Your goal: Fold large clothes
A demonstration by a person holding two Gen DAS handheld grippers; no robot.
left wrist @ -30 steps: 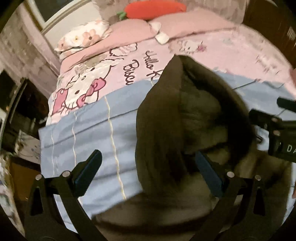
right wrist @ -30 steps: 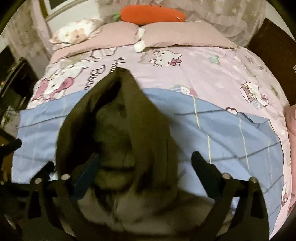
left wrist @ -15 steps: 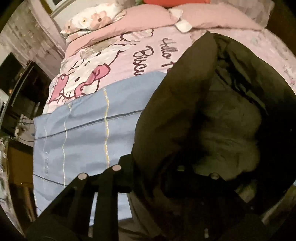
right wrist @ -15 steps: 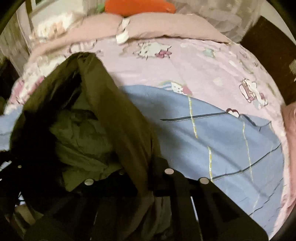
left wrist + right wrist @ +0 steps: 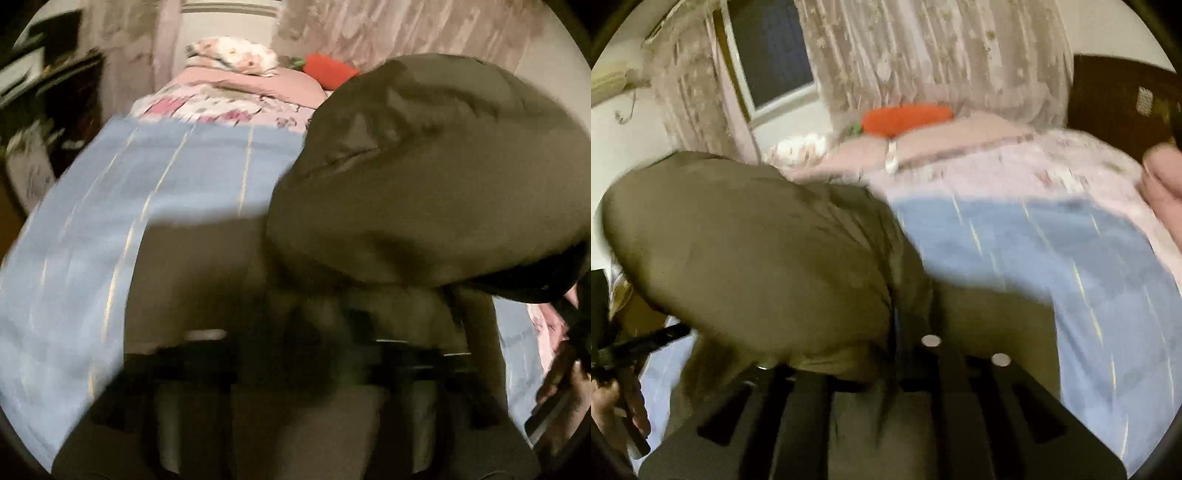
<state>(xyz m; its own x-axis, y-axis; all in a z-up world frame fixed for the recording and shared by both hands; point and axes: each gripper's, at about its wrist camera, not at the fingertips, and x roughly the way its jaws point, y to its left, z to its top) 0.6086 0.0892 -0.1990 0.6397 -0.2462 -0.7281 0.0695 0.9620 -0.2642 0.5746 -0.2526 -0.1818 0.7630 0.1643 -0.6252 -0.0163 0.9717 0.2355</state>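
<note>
While both claws are letting go, the pictures smear, so I read them with care.

Left wrist view: the left claw [image 5: 295,350] stood clamped on cloth half a second ago. Now its jaws are wide and opening, with dark cloth lying between them but not pinched, as far as the blur allows. The jacket [image 5: 424,177] showed its lining then. Now its olive shell billows in a rounded heap up and to the right, its lower part running down under my claw. It sits on the blue sheet [image 5: 166,192], toward the near edge. A hand [image 5: 554,387] with the other tool shows at the right rim.

Right wrist view: the right claw [image 5: 849,354] was also shut. Its jaws are now partway apart and opening. Cloth drapes across the gap, and I cannot tell whether the pads have let go of it. The jacket [image 5: 746,251] bulges to the left.

Judgement: one fold was thrown over and released. It needs flattening before the next fold.

Surroundings: the sheet is spread over a pink quilt [image 5: 1015,166] on a bed. An orange cushion [image 5: 905,118] lies at the head, with a lace curtain [image 5: 923,48] and a dark window [image 5: 772,48] behind it.
</note>
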